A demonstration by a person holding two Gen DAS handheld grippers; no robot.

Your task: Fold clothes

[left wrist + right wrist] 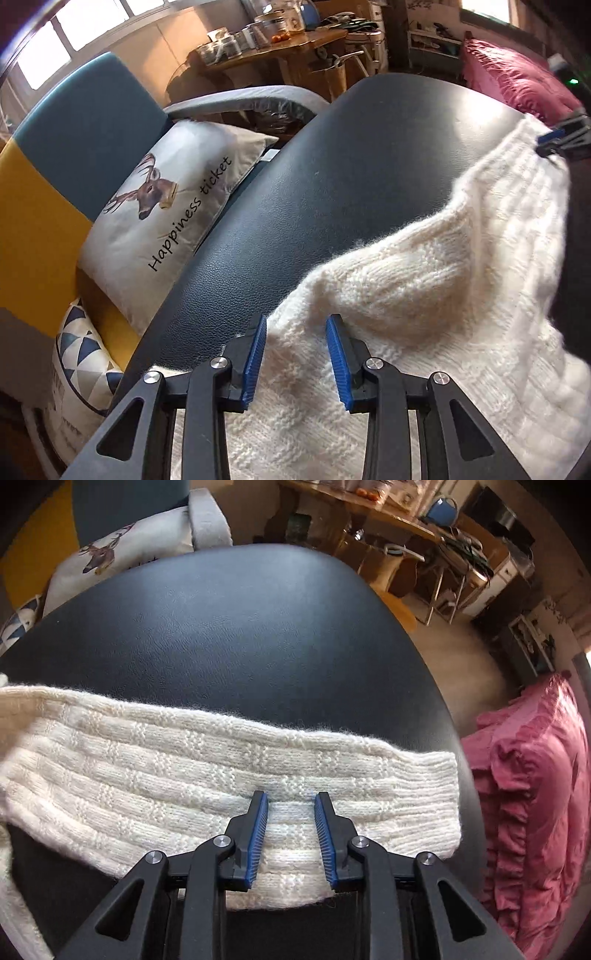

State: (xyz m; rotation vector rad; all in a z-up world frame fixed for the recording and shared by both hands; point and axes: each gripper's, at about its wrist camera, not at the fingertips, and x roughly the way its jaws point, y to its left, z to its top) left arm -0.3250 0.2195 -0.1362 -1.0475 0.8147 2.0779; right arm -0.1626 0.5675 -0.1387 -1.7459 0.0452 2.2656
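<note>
- A cream knitted sweater (424,295) lies on a black leather-textured desk (351,177); the knit shows ribbed bands with small block patterns; it covers the near and right part of the desk in the left wrist view, while the far part of the surface is bare
- The left gripper (297,354) sits low over the sweater's near edge; its jaws stand apart, with blue ribbed pads on either side of a strip of knit; the fabric passes between them but the pads are not pressed together on it
- Just ahead of the left gripper a fold of the sweater rises in a rounded hump, its fuzzy edge turned up off the desk
- The right gripper (290,830) hovers over a long flat band of the sweater (221,775), probably a sleeve, that runs across the desk (221,627) from left to right; its jaws are likewise apart, the blue pads straddling the knit near the band's ribbed end
- In the left wrist view the right gripper (554,142) shows at the far right edge, at the sweater's far corner
- Beside the desk on the left stands a deer cushion (166,206) printed "Happiness ticket", leaning on a yellow and teal chair (74,129); below it lies a triangle-patterned cushion (85,358)
- A pink ruffled bedspread (528,812) sits to the right of the desk; a cluttered wooden table (280,48) stands well behind
</note>
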